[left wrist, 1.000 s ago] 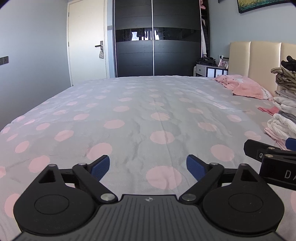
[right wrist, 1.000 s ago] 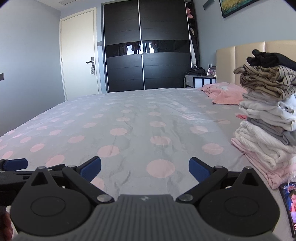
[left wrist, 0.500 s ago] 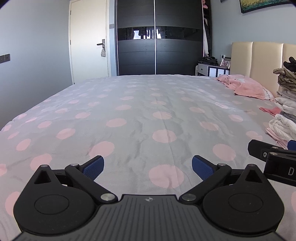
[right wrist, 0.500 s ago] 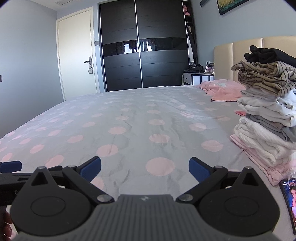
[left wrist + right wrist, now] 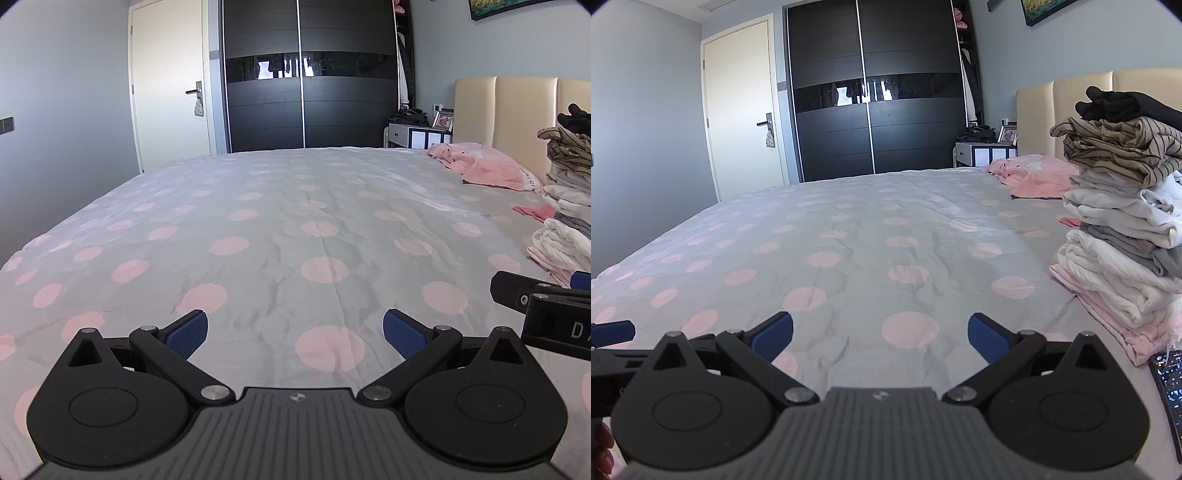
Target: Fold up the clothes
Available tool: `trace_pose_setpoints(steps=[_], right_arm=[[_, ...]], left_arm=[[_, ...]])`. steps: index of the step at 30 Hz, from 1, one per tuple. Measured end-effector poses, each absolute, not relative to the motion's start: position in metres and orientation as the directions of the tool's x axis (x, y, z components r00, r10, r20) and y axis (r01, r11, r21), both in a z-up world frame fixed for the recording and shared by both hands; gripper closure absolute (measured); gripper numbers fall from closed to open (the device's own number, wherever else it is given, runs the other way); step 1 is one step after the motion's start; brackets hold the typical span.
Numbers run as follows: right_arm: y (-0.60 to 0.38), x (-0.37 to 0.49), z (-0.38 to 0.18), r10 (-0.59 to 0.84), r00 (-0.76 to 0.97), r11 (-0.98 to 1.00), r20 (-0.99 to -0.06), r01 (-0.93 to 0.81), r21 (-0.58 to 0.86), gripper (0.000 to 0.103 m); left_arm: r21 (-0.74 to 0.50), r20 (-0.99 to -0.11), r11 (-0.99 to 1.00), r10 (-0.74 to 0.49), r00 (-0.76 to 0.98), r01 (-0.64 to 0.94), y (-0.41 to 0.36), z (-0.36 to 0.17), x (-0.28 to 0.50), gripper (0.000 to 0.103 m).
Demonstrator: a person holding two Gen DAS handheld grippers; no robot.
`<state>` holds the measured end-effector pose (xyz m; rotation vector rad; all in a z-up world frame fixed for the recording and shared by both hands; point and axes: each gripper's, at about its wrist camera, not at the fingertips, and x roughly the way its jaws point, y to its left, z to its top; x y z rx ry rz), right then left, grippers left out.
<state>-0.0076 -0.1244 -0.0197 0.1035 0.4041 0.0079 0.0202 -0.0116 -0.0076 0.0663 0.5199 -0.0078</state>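
One polka-dot bed [image 5: 280, 221] filled both views. One stack of folded clothes [image 5: 1123, 221] stood at three o'clock, one pink garment [image 5: 1038, 177] at one o'clock. The right gripper [image 5: 880, 334], lettered "DA", and left gripper [image 5: 293, 334] gaped wide, empty. One phone [image 5: 1171, 387] lay at four o'clock.

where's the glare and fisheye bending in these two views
Left wrist view: glare on the wardrobe's glossy band, door bowed, corners vignetted. Right wrist view: the same reflection on that band, headboard curved, clothes stack stretched at the edge, phone screen glowing.
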Motion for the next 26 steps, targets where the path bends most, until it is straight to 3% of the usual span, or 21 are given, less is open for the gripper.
trace_pose_setpoints(steps=[26], right_arm=[[-0.1287, -0.0083, -0.0200, 0.038, 0.920, 0.994, -0.391, 0.004, 0.107, 0.001]], left_arm=[[0.084, -0.477, 0.996, 0.022, 0.879, 0.021, -0.0148, -0.0073, 0.0169, 0.000]])
